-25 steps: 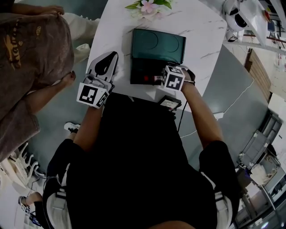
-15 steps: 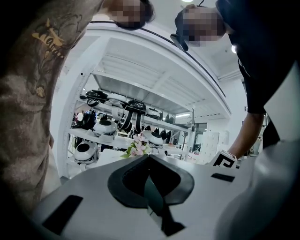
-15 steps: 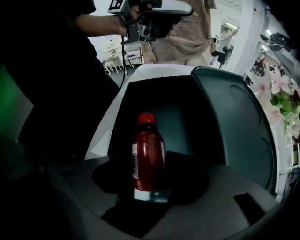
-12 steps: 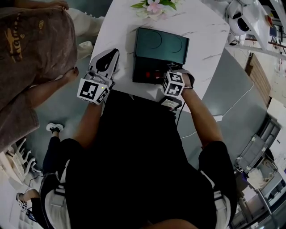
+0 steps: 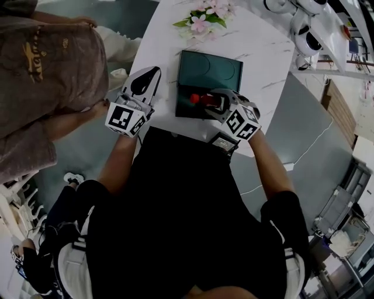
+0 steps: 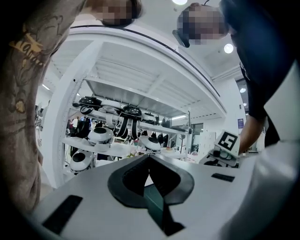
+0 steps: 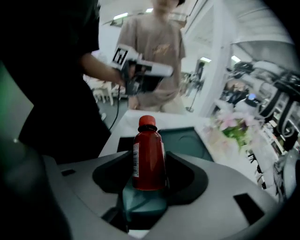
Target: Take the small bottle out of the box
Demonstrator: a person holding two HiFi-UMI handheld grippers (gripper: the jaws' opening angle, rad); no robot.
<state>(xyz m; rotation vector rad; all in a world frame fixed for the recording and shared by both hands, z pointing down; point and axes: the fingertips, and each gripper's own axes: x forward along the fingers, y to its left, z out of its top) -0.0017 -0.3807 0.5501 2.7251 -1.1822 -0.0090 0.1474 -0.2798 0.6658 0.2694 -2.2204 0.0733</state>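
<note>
Right gripper view looks along your right claw (image 7: 149,164), which is pinching the small bottle (image 7: 149,157). The two jaws press against the sides of its red body. The bottle stands upright between them, red cap on top and a white label strip down its left side. Its base is hidden behind the claw's own parts, so you cannot tell whether it has cleared the box (image 7: 187,138). From the head view, the bottle sits over the near half of the dark green box, with your right claw reaching in from the near right.

Your left claw (image 5: 143,82) is pressed together with nothing in it; in the left gripper view its jaw tips meet. It hangs at the left edge of the white marbled counter (image 5: 263,47), left of the box and apart from it, tips pointing toward the far side.

Pink flowers (image 5: 204,14) lie on the far part of the counter, beyond the box. A person in a brown shirt (image 5: 47,76) stands off the counter's left side.
</note>
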